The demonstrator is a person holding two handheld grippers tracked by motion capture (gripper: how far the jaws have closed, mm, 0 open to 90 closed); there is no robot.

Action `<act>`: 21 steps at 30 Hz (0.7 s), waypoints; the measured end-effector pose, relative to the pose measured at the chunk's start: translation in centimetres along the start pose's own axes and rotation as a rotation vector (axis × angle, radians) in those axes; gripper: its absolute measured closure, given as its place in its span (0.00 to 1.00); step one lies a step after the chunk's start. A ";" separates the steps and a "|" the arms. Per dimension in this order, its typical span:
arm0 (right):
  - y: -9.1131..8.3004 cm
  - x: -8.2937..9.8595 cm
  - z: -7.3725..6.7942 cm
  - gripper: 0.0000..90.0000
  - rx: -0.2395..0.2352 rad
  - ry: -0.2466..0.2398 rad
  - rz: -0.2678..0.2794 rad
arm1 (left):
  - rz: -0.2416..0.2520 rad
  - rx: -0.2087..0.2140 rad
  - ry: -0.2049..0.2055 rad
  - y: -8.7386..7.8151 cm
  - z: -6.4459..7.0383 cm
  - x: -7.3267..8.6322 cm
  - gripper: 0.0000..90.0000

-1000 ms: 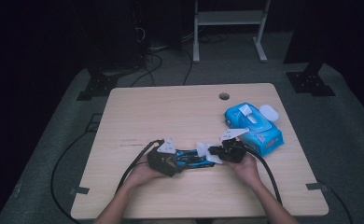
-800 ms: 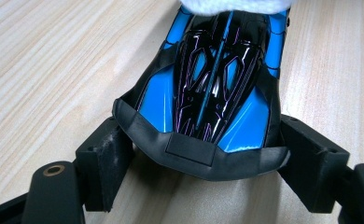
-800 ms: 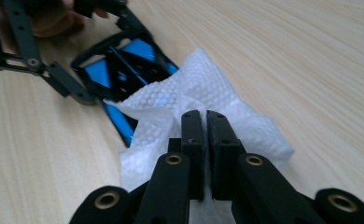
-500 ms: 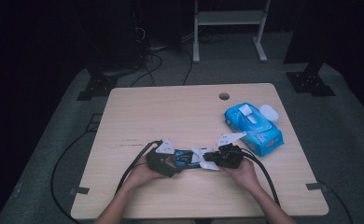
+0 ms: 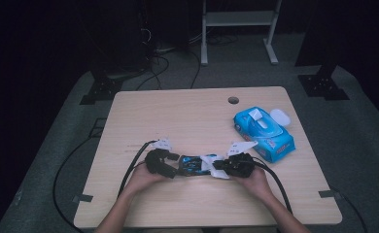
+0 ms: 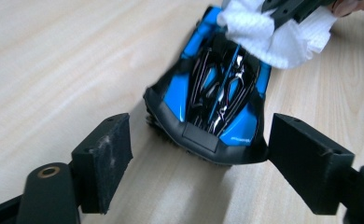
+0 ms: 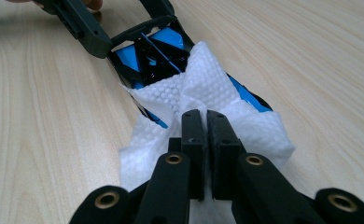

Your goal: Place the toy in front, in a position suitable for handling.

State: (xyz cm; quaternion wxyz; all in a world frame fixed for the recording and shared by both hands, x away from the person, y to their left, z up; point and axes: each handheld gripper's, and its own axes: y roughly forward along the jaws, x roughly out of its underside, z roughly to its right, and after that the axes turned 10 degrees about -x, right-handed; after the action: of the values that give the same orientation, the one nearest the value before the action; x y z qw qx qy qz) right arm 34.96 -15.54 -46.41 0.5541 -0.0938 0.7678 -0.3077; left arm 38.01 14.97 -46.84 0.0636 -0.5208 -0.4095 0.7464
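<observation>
Pale wood-grain table (image 5: 197, 116) carried the glossy blue-and-black toy car (image 6: 208, 100) near its front edge, light, stiff plastic best braced by its sides, where the left tongs (image 6: 196, 161) stood apart, while the right tongs (image 7: 203, 149) were clamped on a soft dimpled wipe (image 7: 208, 100) over it.

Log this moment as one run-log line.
left tool: open, jaws either side of toy car | right tool: shut on white wipe, pressed on car | wipe pack: on table, far right
</observation>
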 end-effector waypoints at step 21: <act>0.0 0.2 -0.2 0.96 -0.001 -0.057 0.006 | -0.055 0.094 -0.080 1.0 -1.0 -0.6 0.31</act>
State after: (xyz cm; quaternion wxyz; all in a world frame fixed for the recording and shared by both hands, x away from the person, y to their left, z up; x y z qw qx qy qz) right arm 34.74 -15.59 -46.58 0.5768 -0.1006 0.7521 -0.3026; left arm 39.39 14.56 -47.23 0.0921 -0.4757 -0.3901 0.7829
